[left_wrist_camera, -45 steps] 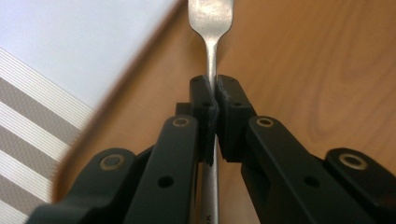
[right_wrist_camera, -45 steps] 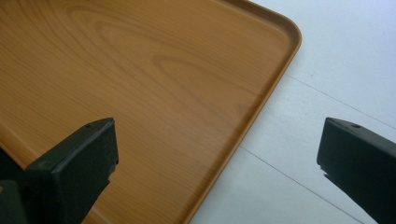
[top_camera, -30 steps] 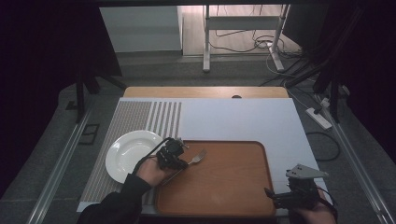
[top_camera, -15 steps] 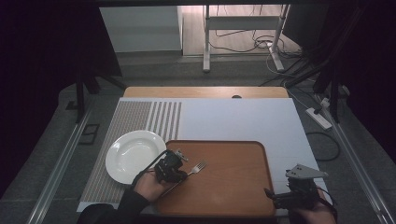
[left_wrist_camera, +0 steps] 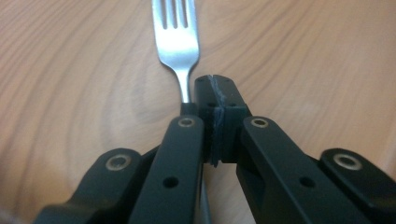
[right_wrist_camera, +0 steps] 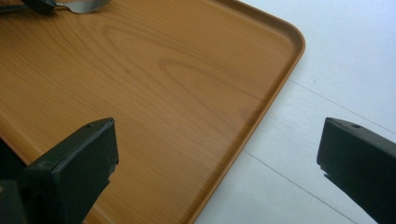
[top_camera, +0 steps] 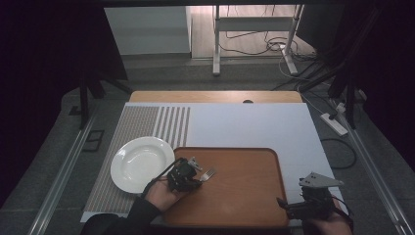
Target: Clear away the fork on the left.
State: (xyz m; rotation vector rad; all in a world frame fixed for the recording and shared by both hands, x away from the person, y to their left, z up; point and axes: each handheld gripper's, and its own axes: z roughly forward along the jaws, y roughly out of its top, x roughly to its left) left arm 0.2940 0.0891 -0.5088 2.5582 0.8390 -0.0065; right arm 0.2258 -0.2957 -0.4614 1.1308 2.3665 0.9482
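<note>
The left gripper (top_camera: pixel 183 175) is a compact black tool, matte all over. Seen close in the left gripper view, each of its jaws is a flat black bar with a silver rivet near the tip, a small dark hole lower down, and another silver rivet at the rounded joint behind. The pads at the tips are blocky black pieces with a pale scuffed seam running down between them. A thin black cable loops off its left side. The sleeve (top_camera: pixel 122 220) behind it is dark, nearly black.

The right gripper (top_camera: pixel 308 203) is black too, topped by a grey three-cornered plate. Its jaws are thick, square-ended black blocks with faintly dusty, worn faces.
</note>
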